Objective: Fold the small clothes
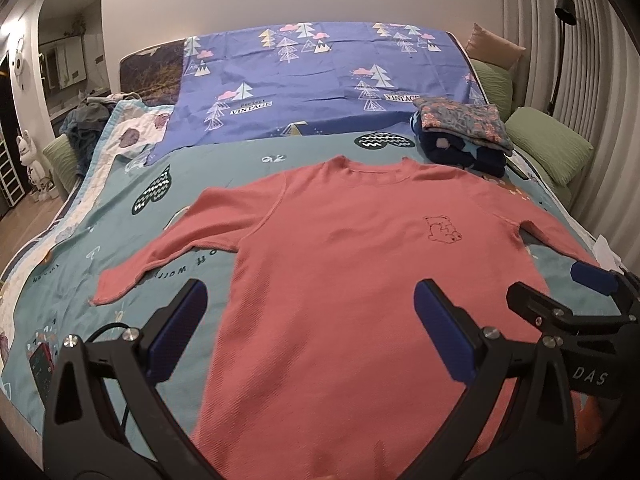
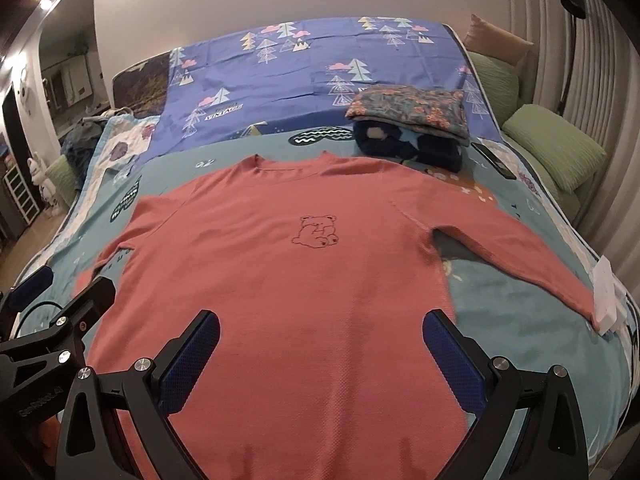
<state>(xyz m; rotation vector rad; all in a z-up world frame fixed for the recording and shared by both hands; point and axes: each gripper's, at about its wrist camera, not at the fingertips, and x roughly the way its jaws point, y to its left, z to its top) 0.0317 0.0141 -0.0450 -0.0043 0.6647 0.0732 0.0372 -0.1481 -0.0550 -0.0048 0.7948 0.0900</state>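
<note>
pink shirt flat on bed; left gripper & right gripper both spread, holding nothing.

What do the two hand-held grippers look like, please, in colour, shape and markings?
The left hand-held gripper and the right hand-held gripper match: black angular frames with silver bolts and two fingers lined with textured blue pads. A black cable trails beside the left one. White lettering marks the bodies.

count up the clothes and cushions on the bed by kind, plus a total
pink long-sleeve top, spread flat: 1
folded clothes stacked at the far right (floral piece on a navy piece): 2
green cushions (): 3
tan cushion: 1
total: 7
The heap of clothes at the far left is too jumbled to count.
</note>
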